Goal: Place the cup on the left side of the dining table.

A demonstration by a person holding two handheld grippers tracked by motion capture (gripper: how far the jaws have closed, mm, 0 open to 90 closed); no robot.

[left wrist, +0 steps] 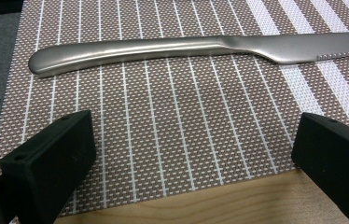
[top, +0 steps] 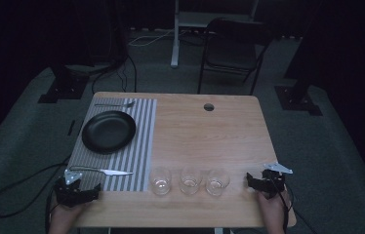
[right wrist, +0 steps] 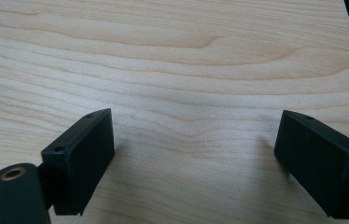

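Light wood table fills the middle of the high view, with the grey-and-white striped woven placemat over its left part. On the mat, upper left, sits the round black plate; a metal fork lies past it along the far edge. Three short clear glass tumblers stand in a row near the bottom centre, between my two tools. The thing I'm going for is the matte silver table knife, which lies on the mat's near edge at lower left of the high view, just beyond my left gripper. In the left gripper view it runs across the upper frame, rounded handle end at upper left and blade off to the right, so its long axis is crosswise to my approach and parallel to the line between the jaws. Both jaws stand wide apart with nothing between them and sit short of the knife, over the mat edge and the wood. My read: push forward, then rotate so the jaws straddle the handle's width. The left gripper is clearly the nearer one. My right gripper at lower right is also spread wide and empty, over bare wood, well apart from the knife.
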